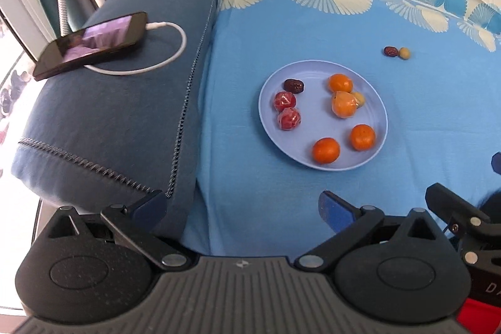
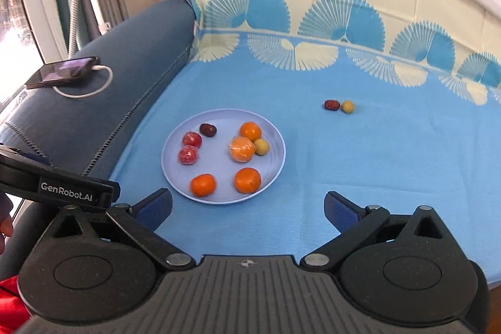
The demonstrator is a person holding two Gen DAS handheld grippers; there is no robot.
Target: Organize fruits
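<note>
Fruits mostly sit on the plate (image 2: 275, 143) ahead of both sets of fingers; a date (image 2: 331, 105) and a small olive (image 2: 348, 106) lie touching on the bedsheet (image 2: 375, 177) beyond it. Left fingers (image 1: 242, 205) and right fingers (image 2: 249, 207) are spread wide, empty. Both strays look light, small and prone to roll; pinch each across its middle, gently, since the date is likely soft.

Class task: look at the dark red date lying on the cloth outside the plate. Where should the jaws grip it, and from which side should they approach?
Grip the date across its short middle, coming down from above. It lies flat on the cloth, and a small yellow-green fruit sits right against one end, so closing along its length would likely catch that fruit. Jaws on its two long sides look clear.
</note>
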